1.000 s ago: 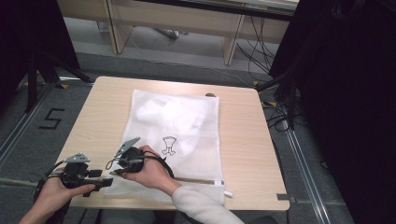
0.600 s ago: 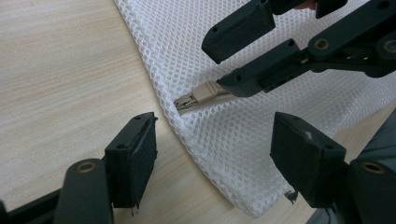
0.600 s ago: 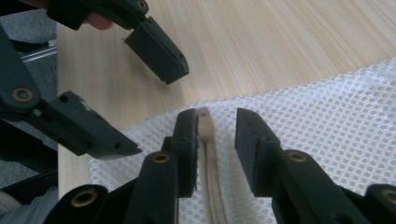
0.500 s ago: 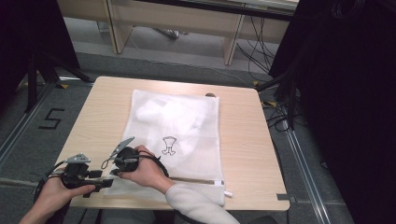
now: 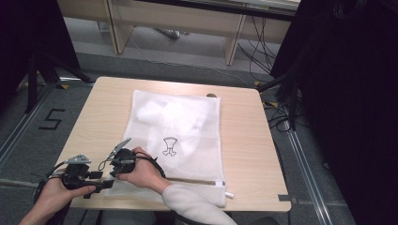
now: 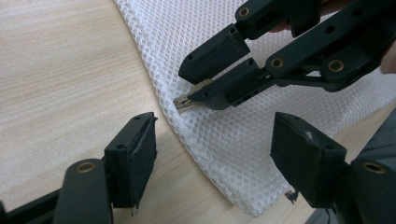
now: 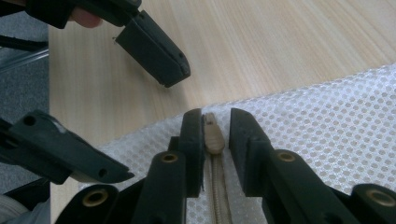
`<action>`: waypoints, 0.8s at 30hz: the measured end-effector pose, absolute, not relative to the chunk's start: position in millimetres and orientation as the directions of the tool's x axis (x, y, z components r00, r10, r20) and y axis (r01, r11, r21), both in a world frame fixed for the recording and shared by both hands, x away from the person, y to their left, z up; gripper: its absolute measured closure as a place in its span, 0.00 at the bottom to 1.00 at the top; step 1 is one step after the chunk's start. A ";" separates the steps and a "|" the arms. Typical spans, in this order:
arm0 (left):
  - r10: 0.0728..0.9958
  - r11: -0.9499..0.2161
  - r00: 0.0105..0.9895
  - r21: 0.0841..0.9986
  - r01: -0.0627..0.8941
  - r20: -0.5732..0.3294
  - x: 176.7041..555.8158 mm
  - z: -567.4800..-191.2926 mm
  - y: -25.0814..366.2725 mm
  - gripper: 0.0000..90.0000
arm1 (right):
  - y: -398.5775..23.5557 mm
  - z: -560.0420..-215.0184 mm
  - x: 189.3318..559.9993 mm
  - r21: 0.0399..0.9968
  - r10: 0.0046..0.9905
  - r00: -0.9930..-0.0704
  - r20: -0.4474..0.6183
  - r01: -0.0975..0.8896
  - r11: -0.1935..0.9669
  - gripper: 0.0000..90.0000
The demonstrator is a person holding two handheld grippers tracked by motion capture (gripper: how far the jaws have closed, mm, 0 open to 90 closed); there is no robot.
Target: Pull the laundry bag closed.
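Lying flat: a white mesh laundry bag [image 5: 180, 140] on the wooden table [image 5: 244, 136], with a pale garment dimly seen inside.
Bag position: middle of the table, its zipped edge [image 5: 197, 180] along the near side, close to the person.
Zipper pull [image 7: 212, 133]: a beige tab at the near left corner of the bag.
Right tool [image 7: 215, 128]: jaws have just been closing and now stand narrow, one on each side of the pull; whether the pads press on it I cannot tell.
Left tool [image 6: 215, 154]: jaws wide, holding nothing, poised over the bag's corner just beside the right tool.
Hands: both low at the table's near left corner, right sleeve white.
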State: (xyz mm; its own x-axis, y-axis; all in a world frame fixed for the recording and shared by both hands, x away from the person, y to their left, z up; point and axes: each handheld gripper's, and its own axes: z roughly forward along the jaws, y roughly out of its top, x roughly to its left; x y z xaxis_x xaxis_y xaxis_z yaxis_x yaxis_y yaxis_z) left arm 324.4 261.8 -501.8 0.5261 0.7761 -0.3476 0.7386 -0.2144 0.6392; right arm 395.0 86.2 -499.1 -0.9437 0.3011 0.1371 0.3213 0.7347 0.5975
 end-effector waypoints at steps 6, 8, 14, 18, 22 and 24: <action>0.777 -0.214 0.525 0.639 0.739 -0.348 324.6 -501.9 261.8 0.34 | 86.3 -498.1 396.1 0.590 0.292 -0.948 0.129 0.310 0.745 0.91; 0.778 -0.213 0.524 0.639 0.739 -0.347 324.6 -501.7 262.1 0.34 | 87.0 -498.2 395.1 0.590 0.293 -0.946 0.137 0.316 0.743 0.91; 0.773 -0.214 0.530 0.643 0.735 -0.348 325.5 -500.4 263.7 0.34 | 84.6 -488.9 395.8 0.604 0.290 -0.950 0.120 0.301 0.738 0.91; 0.773 -0.184 0.516 0.648 0.739 -0.368 325.8 -500.1 263.1 0.35 | 82.7 -480.2 395.3 0.612 0.290 -0.950 0.116 0.298 0.733 0.91; 0.768 -0.166 0.513 0.655 0.737 -0.383 327.2 -499.5 263.2 0.39 | 80.5 -473.9 394.9 0.632 0.270 -0.956 0.115 0.280 0.723 0.91; 0.769 -0.156 0.508 0.657 0.738 -0.388 328.1 -499.3 263.3 0.41 | 78.4 -471.0 394.1 0.626 0.286 -0.952 0.108 0.288 0.724 0.91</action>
